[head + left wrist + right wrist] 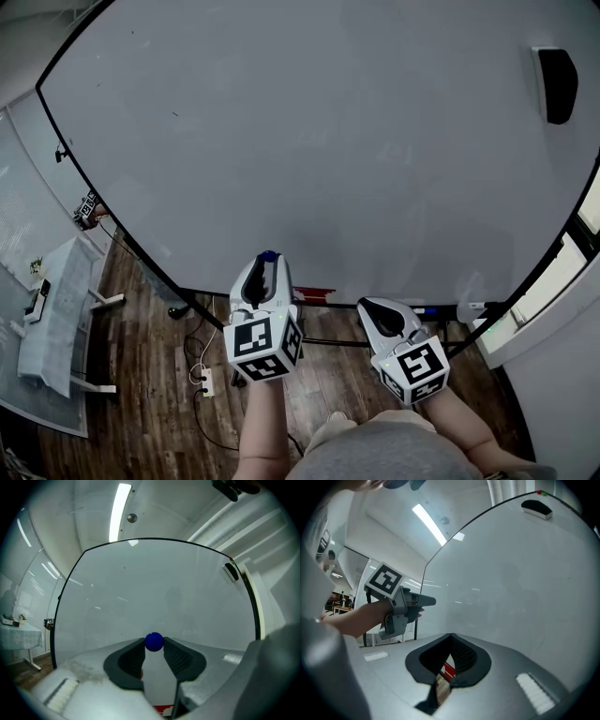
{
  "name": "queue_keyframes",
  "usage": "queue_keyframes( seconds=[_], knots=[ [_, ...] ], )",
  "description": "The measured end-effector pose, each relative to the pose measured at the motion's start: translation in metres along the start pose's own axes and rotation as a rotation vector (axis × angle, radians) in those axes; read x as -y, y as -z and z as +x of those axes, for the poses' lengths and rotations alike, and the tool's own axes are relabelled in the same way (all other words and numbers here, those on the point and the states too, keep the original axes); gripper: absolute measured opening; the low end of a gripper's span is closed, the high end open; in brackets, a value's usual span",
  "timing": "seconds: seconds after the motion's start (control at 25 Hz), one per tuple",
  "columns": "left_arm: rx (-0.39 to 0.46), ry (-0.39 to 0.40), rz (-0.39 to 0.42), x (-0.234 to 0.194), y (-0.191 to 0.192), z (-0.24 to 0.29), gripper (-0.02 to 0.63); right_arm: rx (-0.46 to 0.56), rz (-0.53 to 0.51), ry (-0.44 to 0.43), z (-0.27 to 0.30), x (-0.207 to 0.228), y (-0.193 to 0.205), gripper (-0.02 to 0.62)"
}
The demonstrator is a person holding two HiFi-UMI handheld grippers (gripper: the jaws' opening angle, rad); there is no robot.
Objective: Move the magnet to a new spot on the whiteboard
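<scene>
The blue magnet (153, 641) is sitting pinched between the fingertips of the left gripper (268, 259), in front of the whiteboard (309, 141) near its bottom edge. The right gripper (451, 637) is hanging just to its right, fingers closed tip to tip on nothing. A black eraser (558, 84) is clinging to the board's far right corner.

Dark wood-plank floor (155, 422), white table (52, 323) at left, long ceiling light (118, 508), possibly window blinds (30, 597) beyond.
</scene>
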State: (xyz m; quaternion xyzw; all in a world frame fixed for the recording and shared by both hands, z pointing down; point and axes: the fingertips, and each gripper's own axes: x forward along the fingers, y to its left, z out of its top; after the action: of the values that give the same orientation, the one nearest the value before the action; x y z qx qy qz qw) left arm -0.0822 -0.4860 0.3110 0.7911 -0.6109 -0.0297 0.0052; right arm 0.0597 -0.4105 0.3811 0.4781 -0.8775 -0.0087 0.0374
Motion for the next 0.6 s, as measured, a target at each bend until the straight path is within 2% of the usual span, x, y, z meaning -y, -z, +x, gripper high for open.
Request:
queue_keyframes(
  seconds=[0.6],
  knots=[
    [-0.003,0.059,0.0,0.086,-0.003,0.001,0.135,-0.013,0.015,0.035,-0.065,0.04,0.008,0.002]
  ],
)
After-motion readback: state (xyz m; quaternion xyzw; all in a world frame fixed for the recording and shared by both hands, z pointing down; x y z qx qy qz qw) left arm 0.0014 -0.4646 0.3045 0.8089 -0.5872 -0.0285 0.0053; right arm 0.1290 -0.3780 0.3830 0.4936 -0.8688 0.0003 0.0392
